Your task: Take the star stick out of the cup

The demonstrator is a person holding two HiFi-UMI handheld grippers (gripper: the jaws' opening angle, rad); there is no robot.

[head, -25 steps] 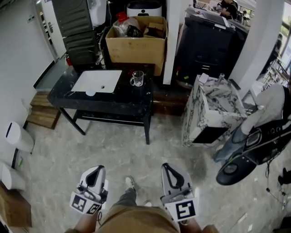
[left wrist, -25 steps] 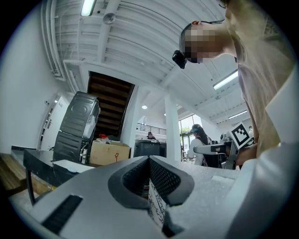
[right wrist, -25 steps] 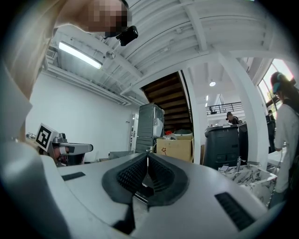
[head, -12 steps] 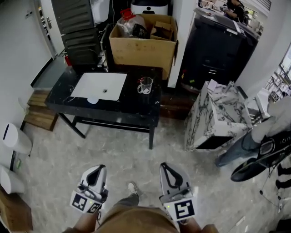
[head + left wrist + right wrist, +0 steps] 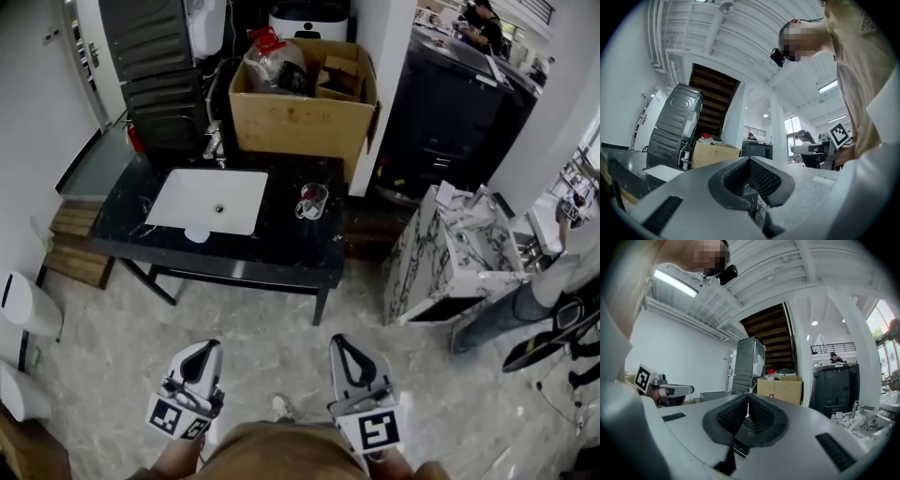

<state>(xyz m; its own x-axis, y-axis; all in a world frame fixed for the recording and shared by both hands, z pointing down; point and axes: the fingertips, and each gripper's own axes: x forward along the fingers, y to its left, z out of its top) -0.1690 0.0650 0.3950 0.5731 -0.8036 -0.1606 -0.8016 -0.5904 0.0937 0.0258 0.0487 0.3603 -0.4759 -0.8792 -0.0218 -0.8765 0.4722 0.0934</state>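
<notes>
Head view: cup (image 5: 313, 200) stands well beyond left tongs (image 5: 206, 345) and right tongs (image 5: 339, 340) (both closed, empty).

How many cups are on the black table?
1: a clear cup on the black table, right of the white sink. A small white round thing at the sink's front is too small to identify.

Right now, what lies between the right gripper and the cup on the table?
In the head view, only bare floor and the table front edge lie between the right gripper and the cup; nothing stands in that stretch.
</notes>
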